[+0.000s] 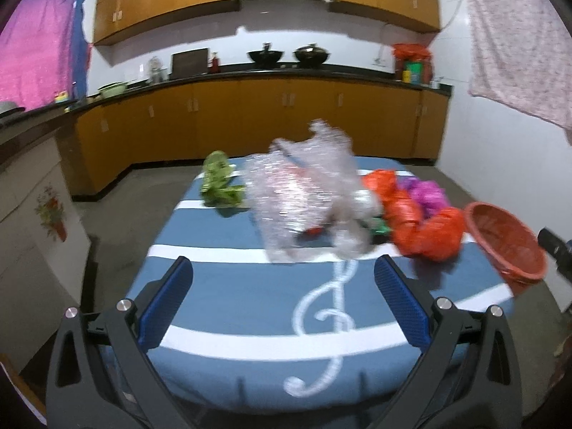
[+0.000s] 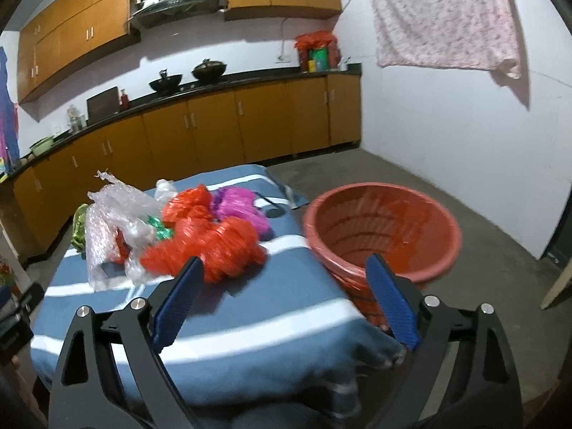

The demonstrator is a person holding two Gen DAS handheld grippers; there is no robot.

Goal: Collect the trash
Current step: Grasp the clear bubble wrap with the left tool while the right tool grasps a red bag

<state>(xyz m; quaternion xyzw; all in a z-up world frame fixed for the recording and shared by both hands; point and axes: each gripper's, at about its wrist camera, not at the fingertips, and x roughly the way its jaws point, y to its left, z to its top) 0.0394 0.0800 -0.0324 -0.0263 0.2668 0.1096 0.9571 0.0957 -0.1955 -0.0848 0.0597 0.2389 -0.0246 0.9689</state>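
Note:
A table with a blue, white-striped cloth (image 1: 250, 293) holds a pile of trash: a clear bubble-wrap bag (image 1: 304, 196), a red plastic bag (image 1: 425, 228), a purple bag (image 1: 427, 193) and a green bag (image 1: 218, 182). A red basket (image 1: 507, 246) stands off the table's right edge. My left gripper (image 1: 284, 268) is open and empty, just short of the bubble wrap. My right gripper (image 2: 284, 268) is open and empty, between the red bag (image 2: 211, 246) and the basket (image 2: 382, 228). The bubble wrap (image 2: 111, 225), purple bag (image 2: 239, 207) and table (image 2: 250, 307) also show in the right wrist view.
Kitchen counters with orange cabinets (image 1: 250, 114) run along the back wall. A floral cloth (image 2: 447, 18) hangs at the upper right. A white cabinet (image 1: 32, 221) stands left of the table. The concrete floor (image 2: 464, 243) lies around the basket.

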